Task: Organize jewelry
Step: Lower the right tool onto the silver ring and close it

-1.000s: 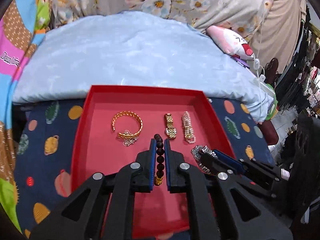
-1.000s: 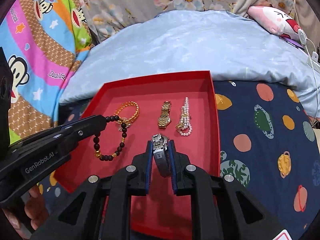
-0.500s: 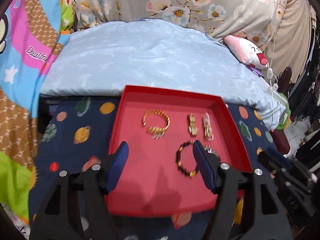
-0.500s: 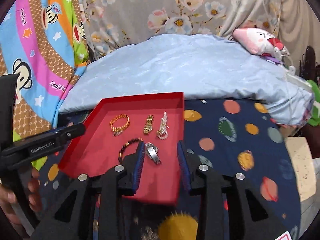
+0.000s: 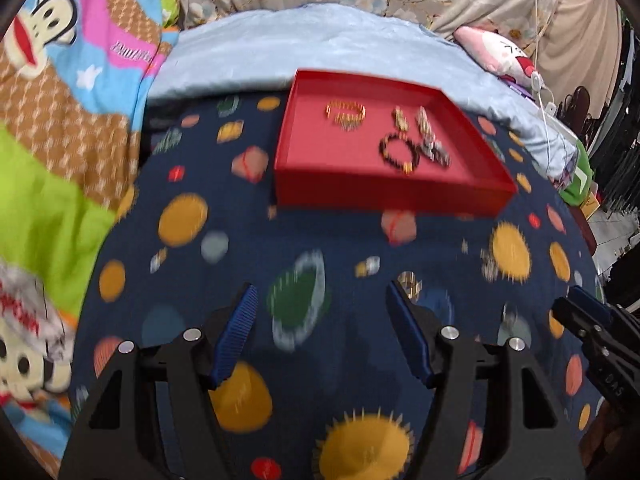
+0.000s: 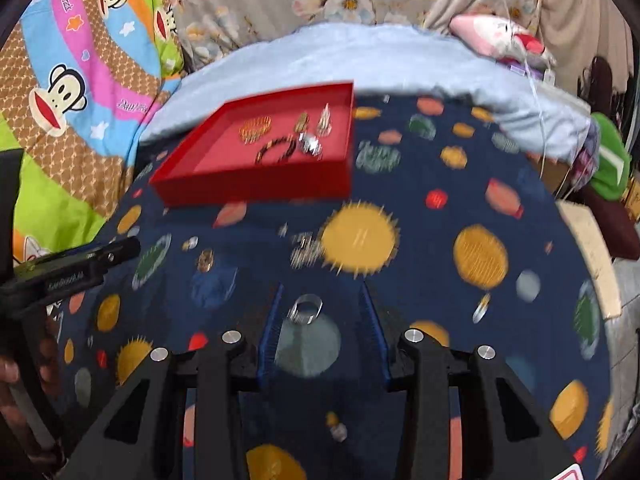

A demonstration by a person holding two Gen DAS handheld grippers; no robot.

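Observation:
A red tray [image 5: 384, 192] [image 6: 256, 186] sits far ahead on the dark planet-print bedspread. In it lie a gold bangle [image 5: 345, 114] [image 6: 255, 128], a gold watch [image 5: 400, 117], a pearl bracelet [image 5: 424, 122], a dark bead bracelet [image 5: 399, 153] [image 6: 276, 149] and a silver watch [image 5: 437, 152] [image 6: 310, 145]. My left gripper [image 5: 322, 304] is open and empty, well back from the tray. My right gripper [image 6: 322, 300] is open, with a silver ring [image 6: 306, 310] on the bedspread between its fingers. More small jewelry [image 6: 308, 250] lies loose, blurred, on the bedspread.
A light blue quilt [image 5: 320, 48] lies behind the tray. A colourful monkey-print blanket [image 5: 60, 100] is at the left. A pink plush [image 5: 500, 52] and cables are at the back right. The bed edge drops off at the right [image 6: 592, 264].
Both grippers let go of the bead bracelet and silver watch in the tray, opened wide and pulled back toward the near part of the bed. The views are motion-blurred.

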